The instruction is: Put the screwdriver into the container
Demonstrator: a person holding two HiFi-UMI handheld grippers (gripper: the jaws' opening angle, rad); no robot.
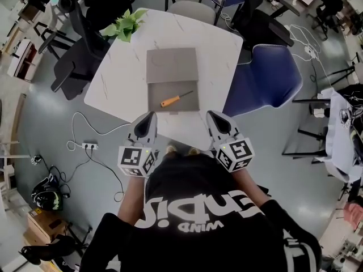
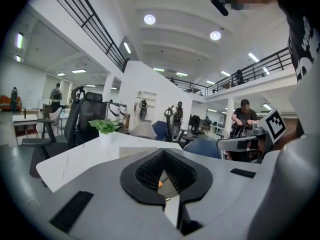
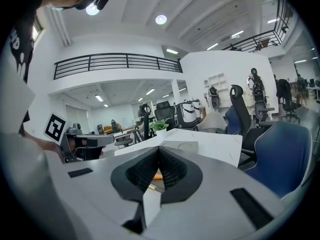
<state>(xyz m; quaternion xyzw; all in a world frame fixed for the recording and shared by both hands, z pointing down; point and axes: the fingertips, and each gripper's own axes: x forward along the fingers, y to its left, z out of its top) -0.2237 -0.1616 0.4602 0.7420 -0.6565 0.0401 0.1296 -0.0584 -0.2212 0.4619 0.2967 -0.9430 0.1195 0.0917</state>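
An orange-handled screwdriver (image 1: 175,99) lies inside the near half of a flat grey container (image 1: 156,98) on the white table (image 1: 119,78). The container's far half (image 1: 172,66) is a plain grey panel. My left gripper (image 1: 148,118) and right gripper (image 1: 219,118) hover over the table's near edge, just short of the container, one at each side. Both are shut with nothing in them. A bit of the orange handle (image 2: 159,184) shows below the left gripper (image 2: 162,152), and again (image 3: 157,176) under the right gripper (image 3: 159,149).
A potted green plant (image 1: 126,24) stands at the table's far left corner. A blue chair (image 1: 266,78) is at the table's right side, with black office chairs (image 1: 79,55) to the left and behind. A power strip (image 1: 89,146) and its cable lie on the floor to the left.
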